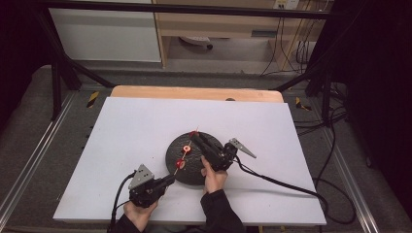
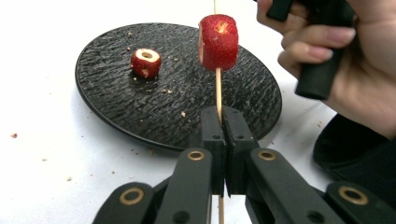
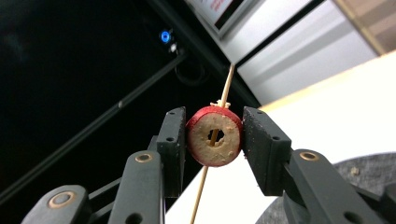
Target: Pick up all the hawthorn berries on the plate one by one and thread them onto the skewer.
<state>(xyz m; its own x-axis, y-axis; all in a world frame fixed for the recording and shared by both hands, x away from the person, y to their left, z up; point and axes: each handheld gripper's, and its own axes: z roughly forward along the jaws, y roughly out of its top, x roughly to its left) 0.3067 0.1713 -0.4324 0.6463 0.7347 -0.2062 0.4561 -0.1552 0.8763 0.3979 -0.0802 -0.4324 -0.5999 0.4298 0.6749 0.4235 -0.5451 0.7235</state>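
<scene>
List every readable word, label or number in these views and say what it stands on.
None can be read.
Red print on the white panel in the right gripper view: cut off and blurred.
Label on the shelf edge in the high view: too small.

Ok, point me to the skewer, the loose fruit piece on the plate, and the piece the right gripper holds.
skewer (image 2: 218, 91): left gripper view, bare stick above the jaws.
loose piece (image 2: 145, 62): left gripper view, its cut top.
held piece (image 3: 214, 136): right gripper view, its pale cut face.

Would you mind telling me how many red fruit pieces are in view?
3: one loose on the black plate, fruit piece; one threaded on the skewer, piece; one in the right gripper, ring.
</scene>
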